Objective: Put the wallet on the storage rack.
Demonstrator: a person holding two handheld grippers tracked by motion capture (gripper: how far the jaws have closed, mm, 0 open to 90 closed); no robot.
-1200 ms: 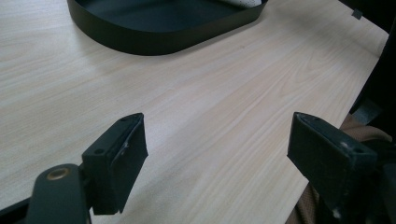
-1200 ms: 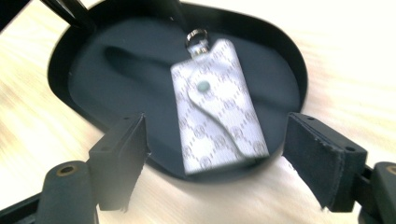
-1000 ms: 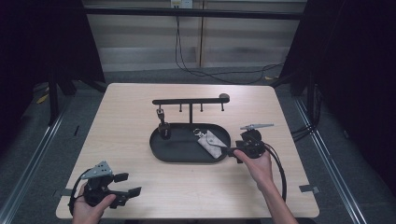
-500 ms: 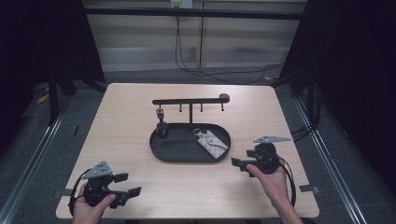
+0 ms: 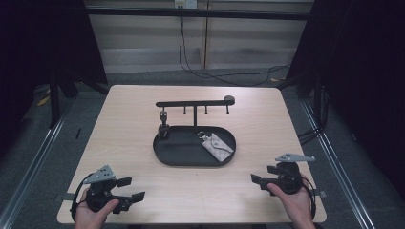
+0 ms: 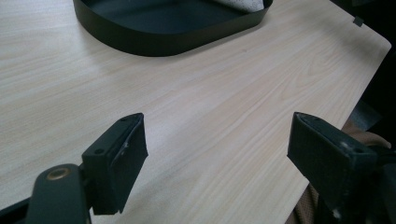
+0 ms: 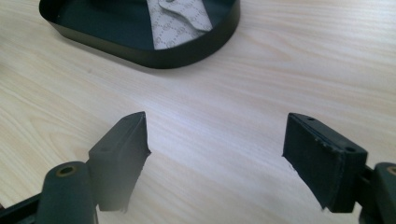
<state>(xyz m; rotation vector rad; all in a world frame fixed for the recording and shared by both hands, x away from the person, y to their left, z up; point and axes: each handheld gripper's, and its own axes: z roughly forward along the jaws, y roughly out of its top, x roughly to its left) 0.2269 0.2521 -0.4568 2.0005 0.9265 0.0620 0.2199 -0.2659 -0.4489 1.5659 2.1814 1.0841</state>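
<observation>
The left gripper (image 5: 128,189) sits near and left of the black tray (image 5: 172,155), jaws spread, grasping nothing. A patterned grey pouch (image 5: 217,144) lies inside the tray's right half. The right gripper (image 5: 265,175) rests near and right of the tray, jaws spread, empty.

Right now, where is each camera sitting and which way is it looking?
High view: above the near edge of the table, looking forward and down; both hands and tongs show.
Left gripper view: rides the left tongs, low, facing the black tray; its open jaws show.
Right gripper view: rides the right tongs, facing the tray and patterned pouch; open jaws show.
All three share the tray.
</observation>
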